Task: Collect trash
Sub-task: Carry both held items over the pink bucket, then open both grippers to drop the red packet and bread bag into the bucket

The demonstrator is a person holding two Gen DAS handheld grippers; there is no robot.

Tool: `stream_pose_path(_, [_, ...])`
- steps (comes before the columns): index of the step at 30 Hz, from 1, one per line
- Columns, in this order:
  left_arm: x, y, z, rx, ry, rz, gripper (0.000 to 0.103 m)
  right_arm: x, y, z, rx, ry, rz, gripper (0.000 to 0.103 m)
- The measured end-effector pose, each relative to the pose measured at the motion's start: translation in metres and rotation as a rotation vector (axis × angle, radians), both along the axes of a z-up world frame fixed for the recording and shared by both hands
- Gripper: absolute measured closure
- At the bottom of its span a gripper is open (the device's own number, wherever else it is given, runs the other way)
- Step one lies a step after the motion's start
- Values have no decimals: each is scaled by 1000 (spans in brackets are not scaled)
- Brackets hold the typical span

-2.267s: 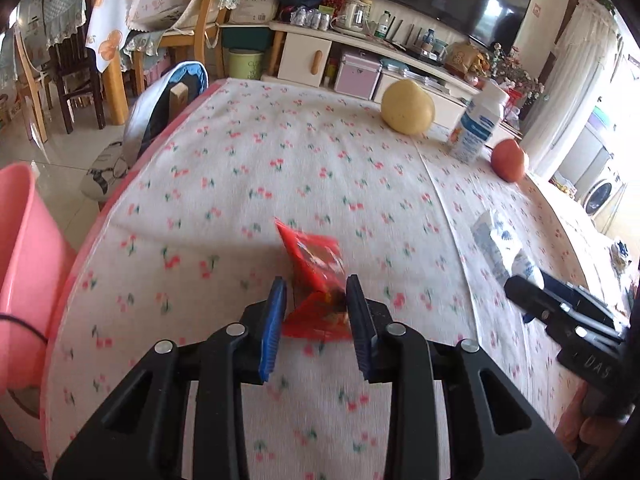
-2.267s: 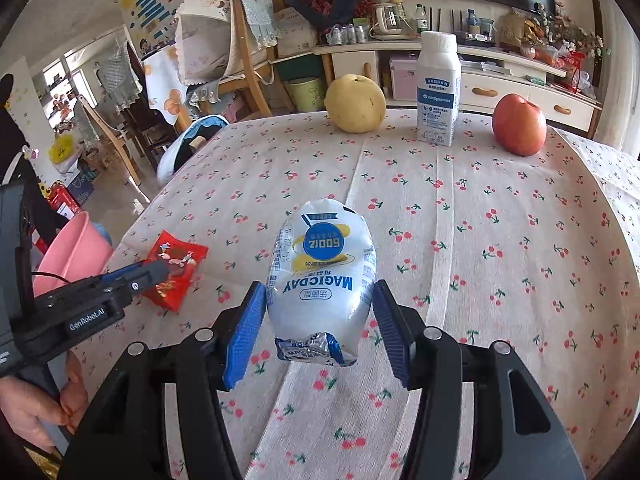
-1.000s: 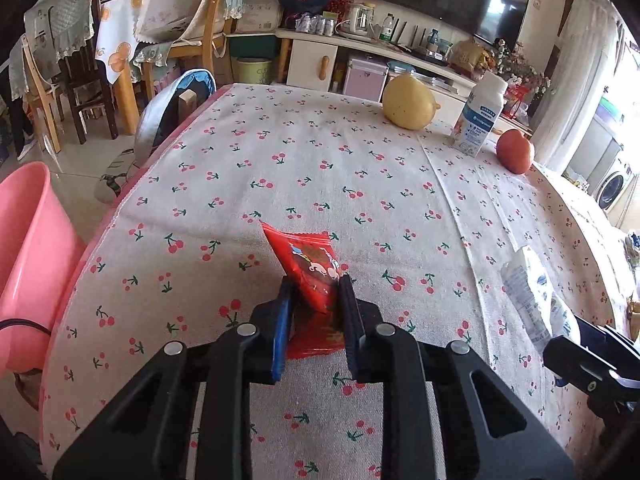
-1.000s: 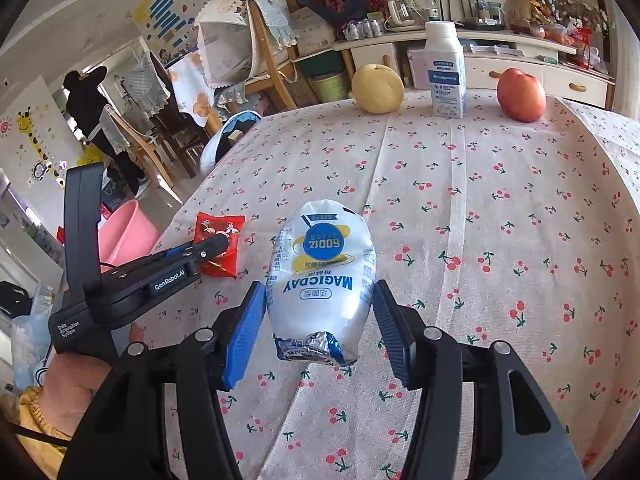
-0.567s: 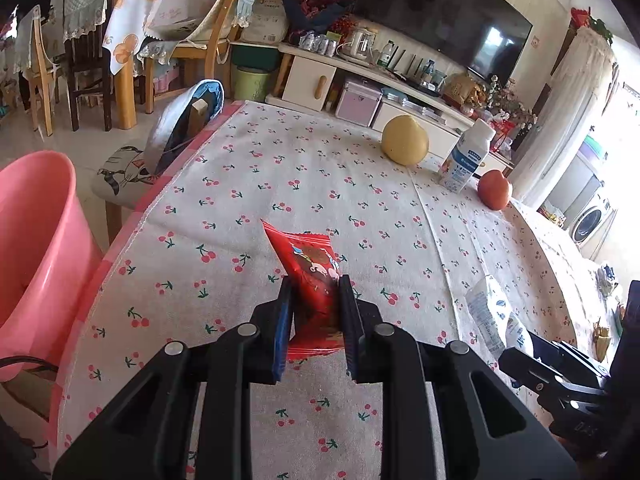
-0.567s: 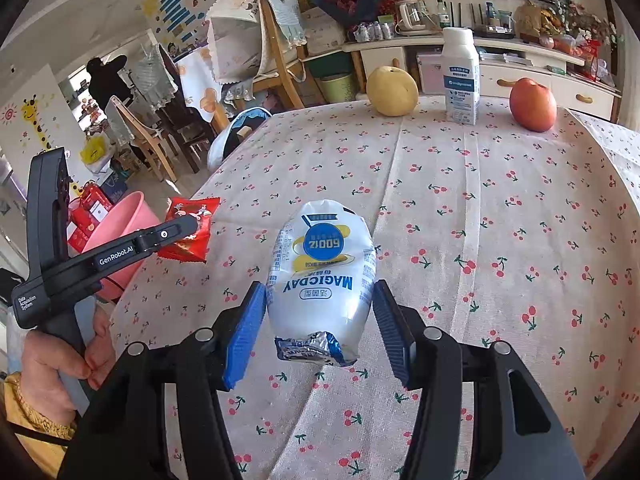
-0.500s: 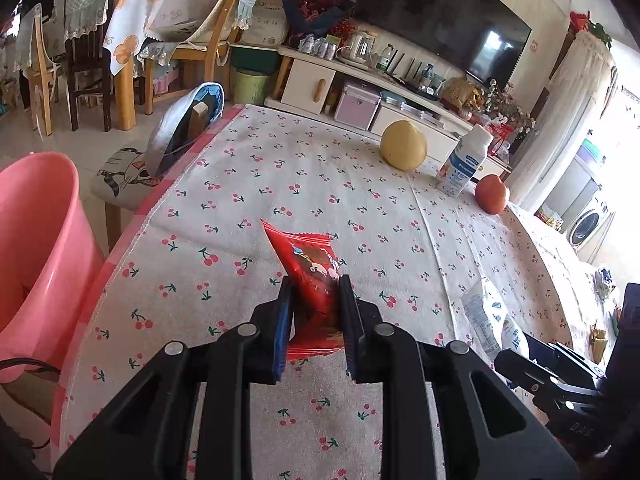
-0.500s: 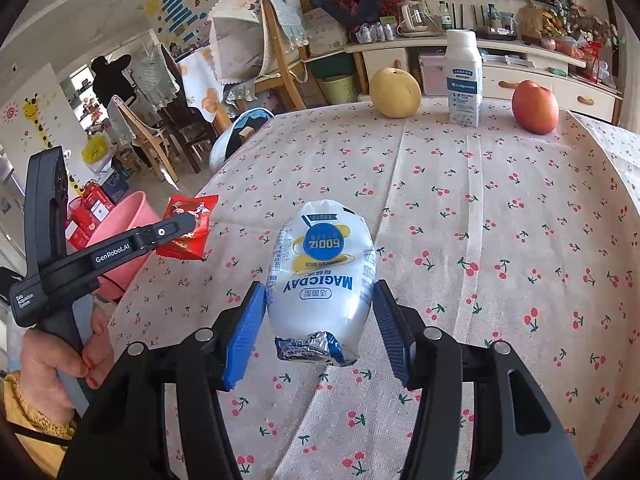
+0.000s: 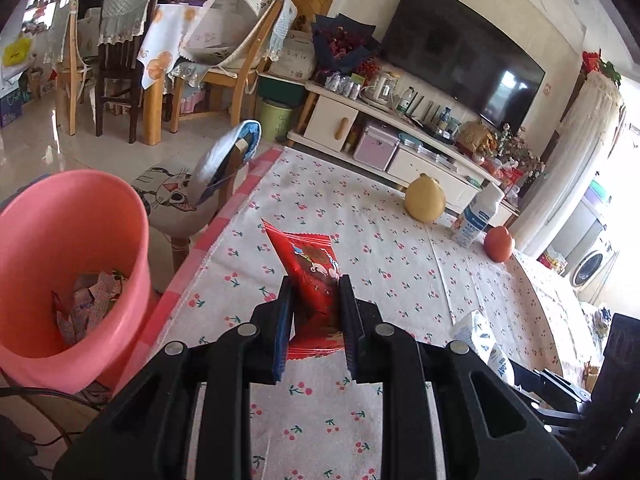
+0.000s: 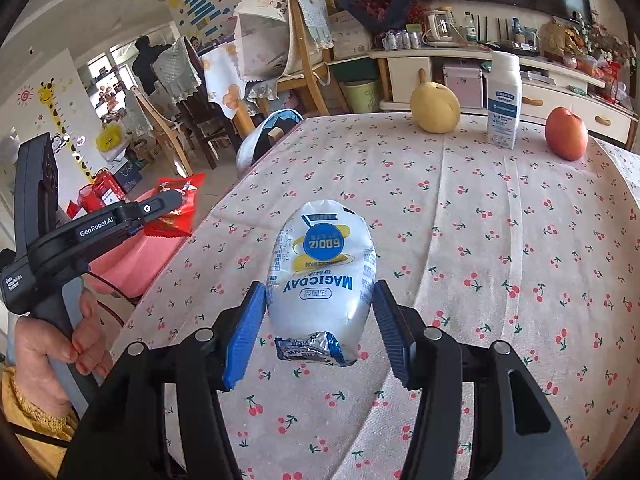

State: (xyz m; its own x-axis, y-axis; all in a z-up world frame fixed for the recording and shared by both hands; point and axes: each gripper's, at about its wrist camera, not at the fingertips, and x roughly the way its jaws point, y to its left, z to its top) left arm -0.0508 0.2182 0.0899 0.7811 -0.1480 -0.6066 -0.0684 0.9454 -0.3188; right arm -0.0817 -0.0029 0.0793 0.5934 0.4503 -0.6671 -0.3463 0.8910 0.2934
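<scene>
Two catches in hand: left gripper (image 9: 316, 312) pinches the red snack wrapper (image 9: 310, 276), right gripper (image 10: 320, 320) hugs the white MAGICDAY packet (image 10: 324, 272) — swing left, release squarely above the pink bin (image 9: 60, 220).

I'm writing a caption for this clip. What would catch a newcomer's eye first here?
Two clamped wrappers: the left gripper pinches a crinkled red snack packet above the table edge, and the right gripper holds a puffy white plastic bag with a blue label over the cherry-print tablecloth. Left of the table stands a pink plastic bin with scraps inside.
</scene>
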Motion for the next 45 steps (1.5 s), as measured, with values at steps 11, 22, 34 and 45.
stream_pose_path(11, [-12, 47, 15, 15, -65, 177, 79, 7, 56, 12, 25, -16, 78, 47])
stream_pose_path(22, [-22, 101, 20, 11, -82, 377, 79, 21, 145, 37, 54, -58, 204, 47])
stream_pose_path(34, [-33, 159, 11, -57, -50, 542, 79, 39, 239, 42, 44, -59, 342, 47])
stream_pose_path(45, [-36, 190, 2, -112, -20, 629, 79, 46, 282, 17, -16, -49, 415, 47])
